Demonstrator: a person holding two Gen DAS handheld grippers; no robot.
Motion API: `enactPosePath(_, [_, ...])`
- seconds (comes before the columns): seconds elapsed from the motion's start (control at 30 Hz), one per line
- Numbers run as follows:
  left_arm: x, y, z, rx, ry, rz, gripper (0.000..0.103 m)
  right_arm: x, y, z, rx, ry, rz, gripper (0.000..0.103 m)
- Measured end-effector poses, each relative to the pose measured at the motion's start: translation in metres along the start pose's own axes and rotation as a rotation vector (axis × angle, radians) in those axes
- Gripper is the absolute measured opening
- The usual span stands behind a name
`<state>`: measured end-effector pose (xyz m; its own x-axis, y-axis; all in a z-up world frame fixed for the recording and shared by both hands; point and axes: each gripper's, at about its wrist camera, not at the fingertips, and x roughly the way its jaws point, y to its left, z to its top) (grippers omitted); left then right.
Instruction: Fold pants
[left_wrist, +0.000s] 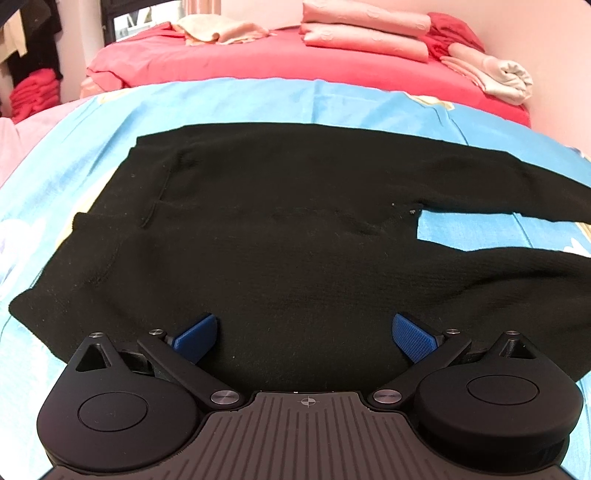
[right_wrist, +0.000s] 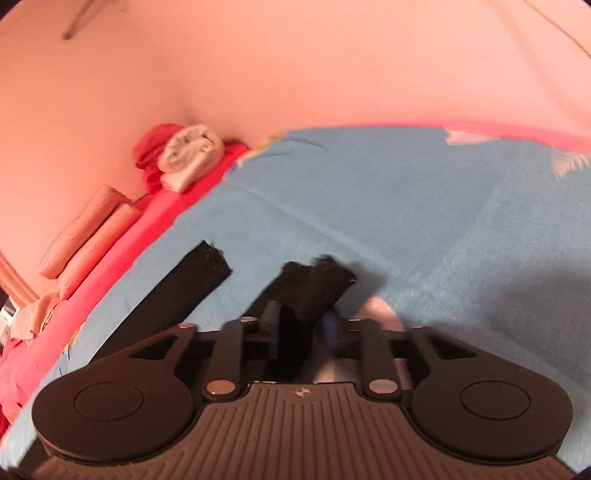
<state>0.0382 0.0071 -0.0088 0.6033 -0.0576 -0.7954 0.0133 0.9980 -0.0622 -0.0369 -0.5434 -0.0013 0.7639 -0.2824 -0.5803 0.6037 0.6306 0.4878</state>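
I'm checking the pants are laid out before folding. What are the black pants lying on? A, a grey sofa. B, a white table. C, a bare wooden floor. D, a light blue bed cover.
D: the black pants lie spread flat on the light blue bed cover, with both legs stretched out across that same blue fabric.

Black pants (left_wrist: 280, 221) on light-blue printed sheet (left_wrist: 258, 103), red bedding (left_wrist: 280, 55).
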Motion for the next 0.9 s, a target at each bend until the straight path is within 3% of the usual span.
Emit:
enactPosePath(0.03, [-0.002,0.001,0.0,-0.003,0.0,-0.006,0.103,-0.004,0.002,0.0,0.006,0.009,-0.009,0.049])
enactPosePath(0.07, [-0.003,0.003,-0.001,-0.008,-0.001,-0.013,0.103,-0.002,0.009,-0.003,0.004,0.019,-0.012,0.066])
enactPosePath(0.13, [-0.007,0.006,-0.003,-0.016,-0.009,-0.026,0.103,-0.017,0.012,-0.011,0.038,0.037,0.024,0.08])
enactPosePath(0.23, [-0.009,0.006,-0.006,-0.006,-0.021,-0.032,0.103,-0.029,0.02,-0.033,0.083,0.14,0.183,0.079])
enactPosePath(0.3, [-0.006,0.003,-0.006,0.009,-0.022,-0.019,0.103,-0.028,0.032,-0.046,0.032,0.188,0.222,0.072])
enactPosePath(0.33, [-0.005,0.002,-0.006,0.014,-0.024,-0.012,0.103,-0.025,0.039,-0.052,-0.016,0.201,0.219,0.055])
enactPosePath(0.37, [-0.005,0.001,-0.006,0.019,-0.026,-0.006,0.103,-0.025,0.045,-0.058,-0.067,0.187,0.191,0.03])
enactPosePath(0.43, [-0.005,0.0,-0.009,0.031,-0.033,-0.004,0.103,-0.026,0.055,-0.063,-0.187,0.166,0.131,0.008])
enactPosePath(0.6, [-0.012,0.01,-0.017,0.046,-0.048,-0.05,0.103,-0.045,0.02,-0.049,-0.082,0.098,0.048,0.007])
enactPosePath(0.67, [-0.015,0.011,-0.02,0.065,-0.054,-0.061,0.103,-0.049,0.024,-0.054,-0.129,0.137,0.035,0.014])
enactPosePath(0.73, [-0.015,0.011,-0.02,0.071,-0.054,-0.062,0.103,-0.069,0.047,-0.062,-0.262,0.061,-0.022,0.023])
enactPosePath(0.77, [-0.015,0.011,-0.02,0.066,-0.053,-0.063,0.103,-0.082,0.064,-0.069,-0.38,0.011,-0.004,0.04])
enactPosePath(0.8, [-0.016,0.011,-0.02,0.06,-0.053,-0.063,0.103,-0.094,0.082,-0.08,-0.485,-0.006,0.038,0.054])
enactPosePath(0.83, [-0.016,0.011,-0.019,0.054,-0.053,-0.065,0.103,-0.103,0.1,-0.092,-0.581,0.011,0.113,0.078])
enactPosePath(0.9, [-0.018,0.013,-0.019,0.043,-0.056,-0.074,0.103,-0.119,0.135,-0.125,-0.801,0.092,0.316,0.076])
